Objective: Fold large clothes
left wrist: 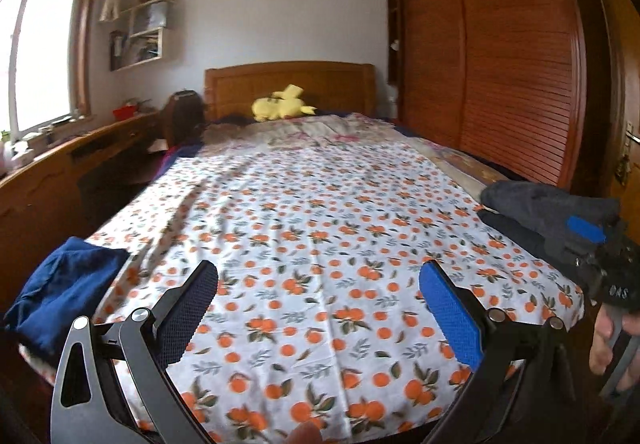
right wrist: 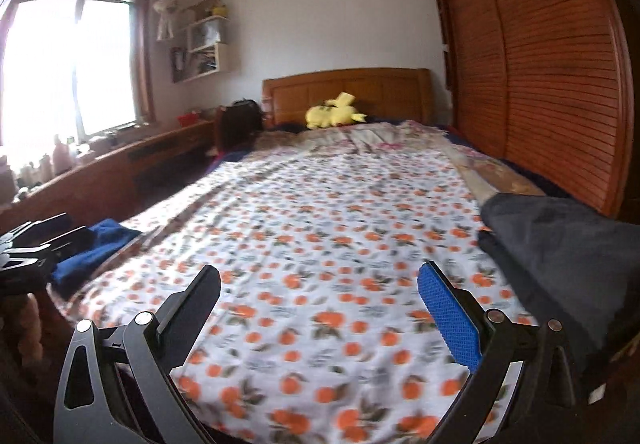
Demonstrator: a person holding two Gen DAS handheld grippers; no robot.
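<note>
Orange-print bedsheet [left wrist: 320, 228] spreads flat across the bed. Dark grey garment pile [right wrist: 560, 244] sits at its right edge, blue folded garment [left wrist: 60, 284] at the left. Left gripper [left wrist: 318, 284] and right gripper [right wrist: 320, 286] both gape wide, nothing between them.

My right view's smeared, orange-print sheet [right wrist: 320, 244] all mushy. Dark folded clothes [right wrist: 568, 252] run off the right edge, blue garment [right wrist: 96, 248] half-hidden behind the left gripper [right wrist: 28, 248].
</note>
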